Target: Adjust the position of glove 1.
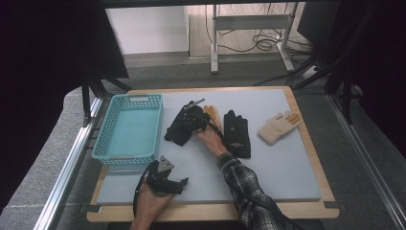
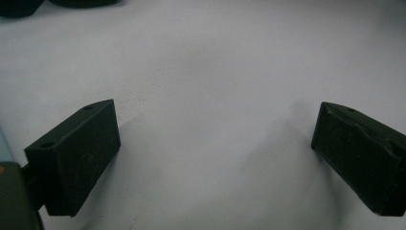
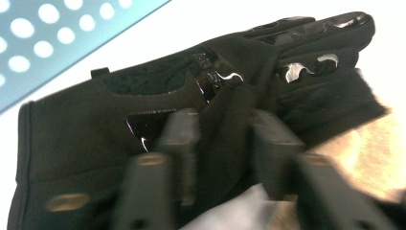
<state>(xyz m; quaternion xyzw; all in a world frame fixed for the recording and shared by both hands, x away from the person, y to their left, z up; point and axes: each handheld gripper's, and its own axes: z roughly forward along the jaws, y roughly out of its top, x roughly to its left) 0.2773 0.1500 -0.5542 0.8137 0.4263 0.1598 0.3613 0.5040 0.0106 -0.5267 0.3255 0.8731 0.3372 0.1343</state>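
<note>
Grey padding covers the bench (image 1: 268, 177), which has a wooden rim and stands on a grey floor, with cables trailing under a white desk frame beyond it. On the pad's left side sits a turquoise basket (image 1: 128, 128) with perforated walls.

Just right of the basket lies a black glove (image 1: 176, 130), and the right tool (image 1: 191, 116) is down on it. In the right gripper view the jaws stand close together with a fold of the black glove (image 3: 143, 96) pinched between them, its cuff toward the basket wall and its fingers stretching up and to the right. A tan glove (image 1: 213, 115) pokes out from under the right tool and hand, partly covered by the black one.

Farther right lies a second black glove (image 1: 238, 134), flat, fingers pointing away from the person. A cream glove (image 1: 278, 127) rests well apart from it, near the right edge.

The left tool (image 1: 168, 182) hovers low at the front of the pad, near the basket's front corner. Its jaws stand wide apart over bare pad (image 2: 215, 72), nothing between them.
</note>
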